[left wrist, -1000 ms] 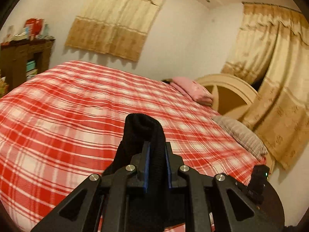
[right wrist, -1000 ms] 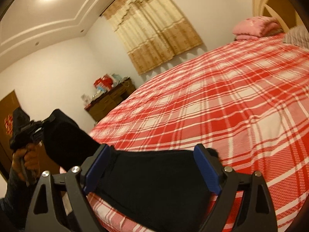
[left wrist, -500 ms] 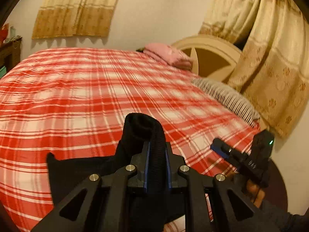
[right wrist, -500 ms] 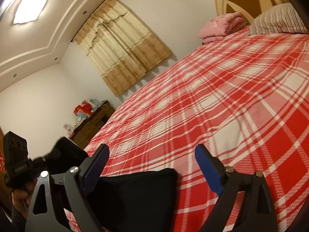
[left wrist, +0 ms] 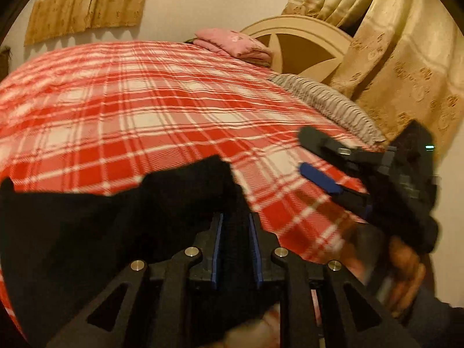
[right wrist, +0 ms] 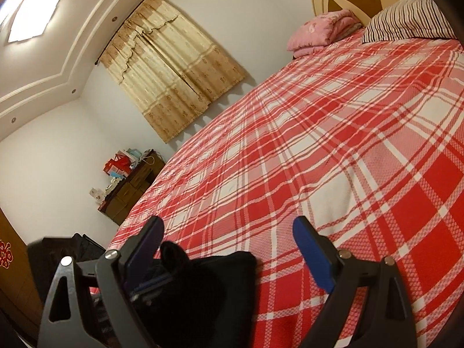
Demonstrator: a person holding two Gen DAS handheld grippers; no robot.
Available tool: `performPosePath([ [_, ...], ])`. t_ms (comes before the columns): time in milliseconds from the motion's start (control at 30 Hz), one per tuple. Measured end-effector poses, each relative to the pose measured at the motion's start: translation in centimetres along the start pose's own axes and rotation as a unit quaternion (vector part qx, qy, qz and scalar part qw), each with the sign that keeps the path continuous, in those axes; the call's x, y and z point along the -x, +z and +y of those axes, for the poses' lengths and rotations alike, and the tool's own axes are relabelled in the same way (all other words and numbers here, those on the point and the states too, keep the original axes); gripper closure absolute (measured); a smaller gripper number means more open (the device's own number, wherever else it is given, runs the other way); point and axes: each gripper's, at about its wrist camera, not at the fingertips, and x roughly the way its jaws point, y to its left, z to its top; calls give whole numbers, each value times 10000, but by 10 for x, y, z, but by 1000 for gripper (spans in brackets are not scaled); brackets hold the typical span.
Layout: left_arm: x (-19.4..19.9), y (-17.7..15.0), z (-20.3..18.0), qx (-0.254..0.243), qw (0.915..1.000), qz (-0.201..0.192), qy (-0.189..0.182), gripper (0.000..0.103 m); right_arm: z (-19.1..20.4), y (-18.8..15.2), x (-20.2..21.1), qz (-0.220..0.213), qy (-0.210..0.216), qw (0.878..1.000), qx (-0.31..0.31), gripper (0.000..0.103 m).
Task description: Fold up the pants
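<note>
Cloth of the black soft pants (left wrist: 121, 226), lying limp on the red plaid bed (left wrist: 145, 121), is clamped in our left tool (left wrist: 235, 249) while our right tool (right wrist: 229, 249) stands apart, so we judge it light and best pinched at an edge.

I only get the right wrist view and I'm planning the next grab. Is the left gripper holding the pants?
Observer: Yes. The left gripper is shut on a fold of the black pants.
Operator: Where is the rest of the cloth?
Observer: It spreads out to the left of that gripper and covers the near part of the plaid bedspread in the left wrist view.
Operator: Is my right gripper touching it?
Observer: No. Seen from the side, the right gripper is open and holds nothing. It is over bare bedspread, apart from the pants.
</note>
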Motion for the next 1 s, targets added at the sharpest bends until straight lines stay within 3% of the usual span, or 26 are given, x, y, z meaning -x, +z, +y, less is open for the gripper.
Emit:
performPosePath([
  [100, 15, -2, -9, -143, 9997, -169, 53, 72, -2, 1, -1, 9, -20, 10000, -39, 10],
  [167, 24, 0, -9, -172, 9991, -372, 111, 52, 0, 0, 0, 28, -23, 10000, -3, 10],
  [233, 39, -1, -3, -142, 9973, -649, 313, 40, 4, -1, -1, 94, 16, 9999, 39, 10],
  [300, 49, -4, 7, -163, 9942, -802, 702, 32, 12, -4, -4, 250, 12, 9996, 136, 10],
  [400, 55, -11, 30, -326, 9770, -787, 1954, 31, 26, -13, -9, 633, 18, 9977, 238, 10],
  [500, 52, -20, 55, -245, 9630, -570, 2624, 31, 44, -28, -20, 1068, -100, 9925, 578, 19],
  [667, 53, -30, 88, 310, 9658, -493, 2527, 31, 48, -60, -42, 1762, -534, 9776, 1018, 31],
  [867, 50, -35, 89, 287, 9659, -470, 2532, 31, 46, -65, -43, 1826, -684, 9720, 1314, 47],
  [1000, 50, -38, 92, 363, 9656, -431, 2537, 31, 57, -66, -40, 1753, -733, 9689, 1585, 72],
])
